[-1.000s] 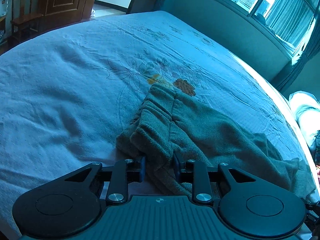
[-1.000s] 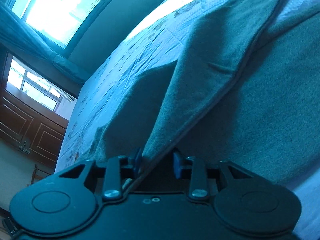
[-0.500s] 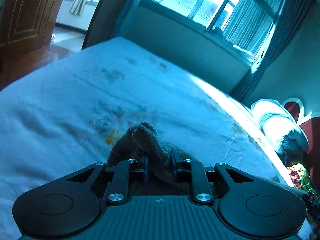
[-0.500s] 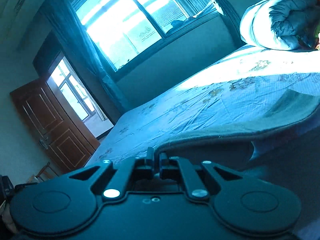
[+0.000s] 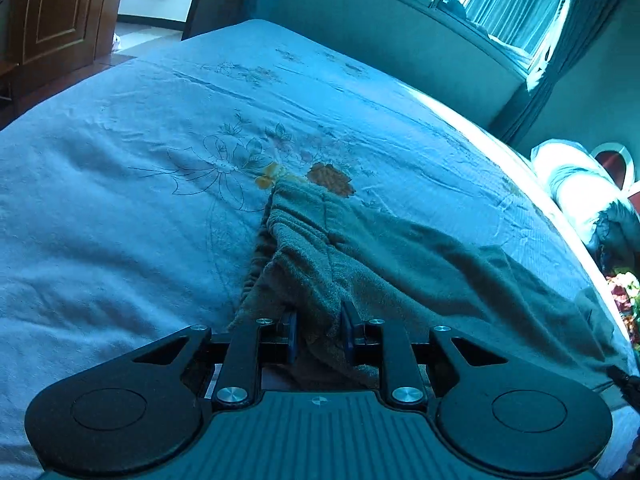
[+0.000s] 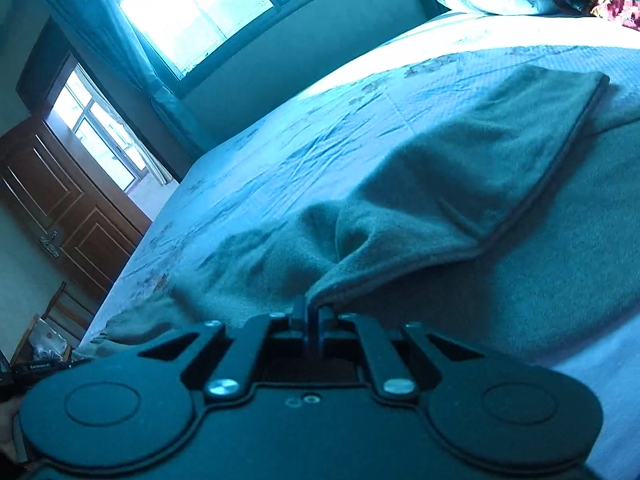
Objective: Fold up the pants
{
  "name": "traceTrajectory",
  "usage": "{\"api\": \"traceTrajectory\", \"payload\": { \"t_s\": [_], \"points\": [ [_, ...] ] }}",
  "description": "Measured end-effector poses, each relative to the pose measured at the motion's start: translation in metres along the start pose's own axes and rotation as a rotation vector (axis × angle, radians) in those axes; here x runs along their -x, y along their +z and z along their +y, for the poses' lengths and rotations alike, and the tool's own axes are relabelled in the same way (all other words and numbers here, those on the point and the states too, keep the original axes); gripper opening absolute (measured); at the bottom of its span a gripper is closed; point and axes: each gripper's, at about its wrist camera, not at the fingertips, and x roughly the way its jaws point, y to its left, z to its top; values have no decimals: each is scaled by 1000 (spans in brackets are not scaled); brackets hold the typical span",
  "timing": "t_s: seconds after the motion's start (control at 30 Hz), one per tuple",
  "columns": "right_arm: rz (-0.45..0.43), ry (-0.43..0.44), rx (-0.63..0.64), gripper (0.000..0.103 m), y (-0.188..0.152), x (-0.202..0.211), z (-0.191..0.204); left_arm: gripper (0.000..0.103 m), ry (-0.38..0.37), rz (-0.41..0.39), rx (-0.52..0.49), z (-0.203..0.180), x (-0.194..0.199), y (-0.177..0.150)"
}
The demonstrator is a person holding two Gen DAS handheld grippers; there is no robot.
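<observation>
Grey-green fleece pants [image 5: 400,256] lie on the bed, waistband toward the far side in the left wrist view. My left gripper [image 5: 320,330] is shut on a bunched fold of the waistband end, cloth filling the gap between the blue pads. In the right wrist view the pants [image 6: 460,184] spread over the bed with a hemmed leg edge running up to the right. My right gripper [image 6: 313,312] is shut on that hemmed edge, which is pinched between the fingers.
A pale embroidered bedspread [image 5: 120,200] covers the bed. A rolled quilt and pillows [image 5: 580,184] lie at the head end on the right. A window wall [image 5: 400,40] runs behind the bed, and a wooden door [image 6: 60,216] stands beyond the foot.
Both grippers, lifted half a second ago, have come back down toward the bed with the pants. The right gripper closed on the hem between one second ago and half a second ago.
</observation>
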Motion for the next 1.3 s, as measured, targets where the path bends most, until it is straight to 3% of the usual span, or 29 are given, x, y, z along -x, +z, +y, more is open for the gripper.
{"api": "traceTrajectory", "payload": {
  "t_s": [0.1,0.23,0.4,0.43,0.47,0.5,0.53,0.63,0.8,0.93,1.07,1.13,1.17,1.2,1.23,1.3],
  "points": [
    [129,-55,18,0,-19,-21,-7,22,29,49,-2,11,-17,-9],
    [120,-43,-16,0,-25,-18,-13,22,15,17,27,12,-12,-6],
    [24,7,15,0,-16,2,-4,22,-113,-230,-17,-6,34,20],
    [26,10,15,0,-17,0,-5,22,-106,-255,-41,-8,36,21],
    [54,8,21,0,-20,-5,-6,22,-63,-200,-26,-4,25,20],
    [93,-10,17,0,-23,-13,-8,22,-14,-64,23,7,1,17],
    [114,-25,6,0,-26,-17,-10,22,26,19,23,12,-15,8],
    [107,-17,-4,0,-28,-17,-11,22,14,2,23,17,-14,-6],
    [62,-2,4,0,-19,-5,-7,22,-10,-29,5,5,-4,2],
    [58,-4,-14,0,-21,-2,-10,22,11,29,-17,9,-11,0],
    [98,-27,1,0,-28,-11,-14,23,20,28,-26,8,-15,-6],
    [107,-27,-6,5,-23,-11,-14,36,67,7,-75,-1,-11,-7],
    [88,-34,0,15,-20,-6,-13,65,128,-16,-118,-9,-6,-9],
    [64,-46,14,19,-17,-1,-11,94,196,-44,-158,-17,-1,-11],
    [45,-51,32,21,-12,5,-11,98,265,-89,-202,-26,6,-13],
    [22,-44,26,24,-4,16,-17,98,313,-110,-216,-37,15,-14]
  ]
}}
